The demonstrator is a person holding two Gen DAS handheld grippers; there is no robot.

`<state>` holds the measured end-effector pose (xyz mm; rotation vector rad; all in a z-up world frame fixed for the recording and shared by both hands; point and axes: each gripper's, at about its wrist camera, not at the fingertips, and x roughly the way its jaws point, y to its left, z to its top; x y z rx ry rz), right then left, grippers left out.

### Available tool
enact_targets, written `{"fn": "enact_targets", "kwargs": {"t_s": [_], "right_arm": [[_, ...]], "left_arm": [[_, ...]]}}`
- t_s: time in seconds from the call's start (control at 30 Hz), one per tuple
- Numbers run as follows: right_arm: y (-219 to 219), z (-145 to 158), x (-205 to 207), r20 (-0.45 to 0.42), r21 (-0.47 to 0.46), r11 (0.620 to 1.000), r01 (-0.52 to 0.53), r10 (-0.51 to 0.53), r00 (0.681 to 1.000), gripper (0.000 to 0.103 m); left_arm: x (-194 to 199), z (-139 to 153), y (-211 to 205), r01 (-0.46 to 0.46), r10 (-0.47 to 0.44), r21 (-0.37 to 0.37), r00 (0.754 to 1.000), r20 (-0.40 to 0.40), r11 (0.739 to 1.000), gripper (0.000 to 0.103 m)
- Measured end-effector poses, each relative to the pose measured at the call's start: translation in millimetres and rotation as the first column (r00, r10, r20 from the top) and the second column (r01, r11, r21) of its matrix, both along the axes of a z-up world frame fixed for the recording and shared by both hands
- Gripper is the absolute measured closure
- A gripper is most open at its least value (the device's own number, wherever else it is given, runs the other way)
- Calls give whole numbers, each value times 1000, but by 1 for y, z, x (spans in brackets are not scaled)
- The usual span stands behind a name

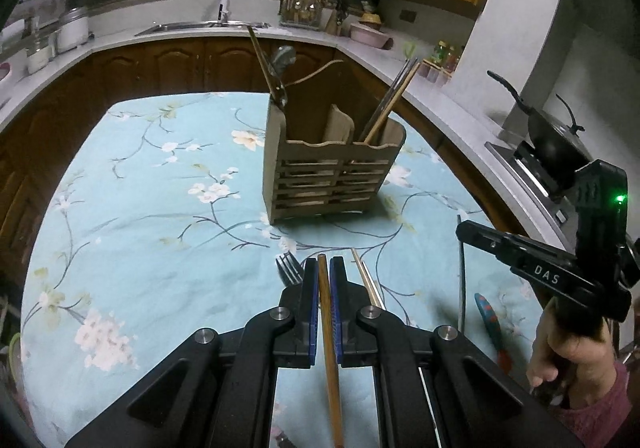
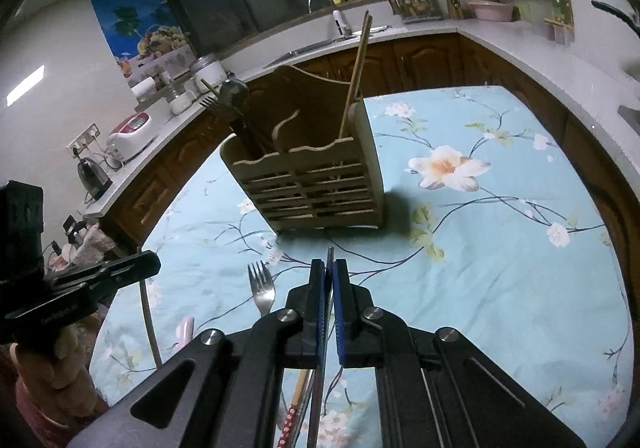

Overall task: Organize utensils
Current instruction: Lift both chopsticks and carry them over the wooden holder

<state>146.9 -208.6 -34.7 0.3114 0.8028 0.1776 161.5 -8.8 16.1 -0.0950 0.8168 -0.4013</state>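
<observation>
The wooden utensil caddy (image 1: pixel 336 164) stood upright on the blue floral tablecloth (image 1: pixel 152 240), with chopsticks (image 1: pixel 390 104) leaning out of its right-hand compartment and a spoon and a fork handle-down in the left one. The left gripper (image 1: pixel 324 268) was clamped on a single brown chopstick (image 1: pixel 329 328), whose tip poked out just past the blue pads and whose length ran back under the claw. The right gripper (image 2: pixel 329 268) was pinched nearly flat on a thin dark utensil (image 2: pixel 329 254), too slim to identify for certain. A fork (image 2: pixel 261 288), a metal chopstick (image 1: pixel 366 278) and a colourful patterned utensil (image 1: pixel 490 322) lay loose on the cloth near the claws. The step in hand looked like carrying two picked pieces toward the caddy. The next move would call for tipping each piece upright above its matching compartment, then releasing so it drops in without knocking the caddy over.
</observation>
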Motion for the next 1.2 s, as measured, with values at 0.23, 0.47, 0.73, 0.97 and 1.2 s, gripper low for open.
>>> {"fn": "enact_targets", "kwargs": {"t_s": [0.23,0.47,0.73,0.97,1.2], "right_arm": [[4,16,-15,39,-8,1000,-1,2,999,99],[5,31,-30,75,-17,1000,-4,6,997,99],[8,47,-41,124,-31,1000,1,3,992,99],[8,60,-45,163,-34,999,13,-7,987,99],[7,70,-45,199,-31,999,26,-19,980,99]], "left_arm": [[-24,14,13,-13,13,-17,999,29,1000,99],[-43,27,28,-28,30,-31,998,62,999,99],[-56,38,39,-46,51,-52,993,102,998,100],[-61,46,50,-59,69,-78,989,130,995,100],[-59,58,55,-79,96,-106,981,167,991,100]]}}
